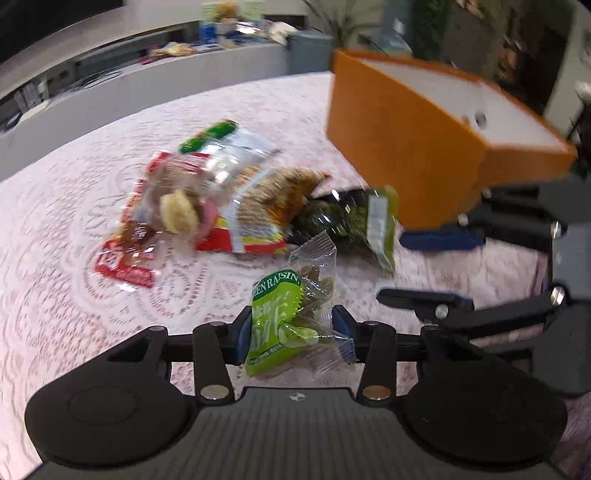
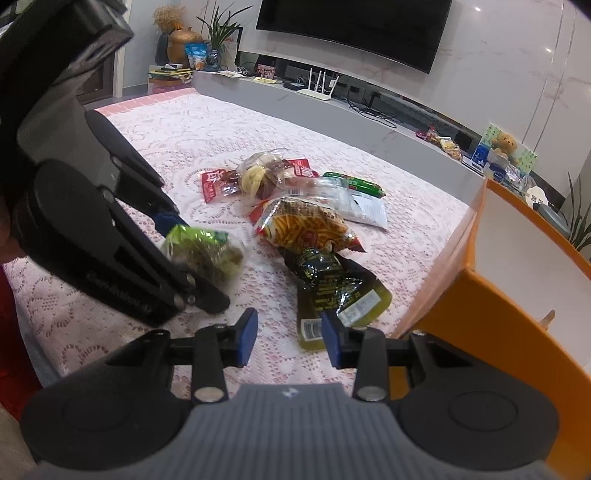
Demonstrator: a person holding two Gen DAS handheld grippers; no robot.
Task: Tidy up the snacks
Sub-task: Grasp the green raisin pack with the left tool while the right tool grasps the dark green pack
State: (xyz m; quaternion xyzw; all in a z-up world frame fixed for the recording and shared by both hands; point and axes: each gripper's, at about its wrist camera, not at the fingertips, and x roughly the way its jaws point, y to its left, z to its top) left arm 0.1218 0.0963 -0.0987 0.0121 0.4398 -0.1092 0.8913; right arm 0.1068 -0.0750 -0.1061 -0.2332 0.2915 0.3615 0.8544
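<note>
Green raisin packet [image 1: 286, 321] sits pinched upright in the left tool [image 1: 295, 332], above the bench [image 1: 74, 229]. Orange box [image 1: 406, 147] lies ahead to its right. Right tool [image 2: 289, 338] is spread, empty, beside that box.

Living room with a marble wall

A dark television [image 2: 351, 29] hangs on pale marble above a long grey console [image 2: 332, 110]; potted plants [image 2: 221, 27] stand at its end.
</note>
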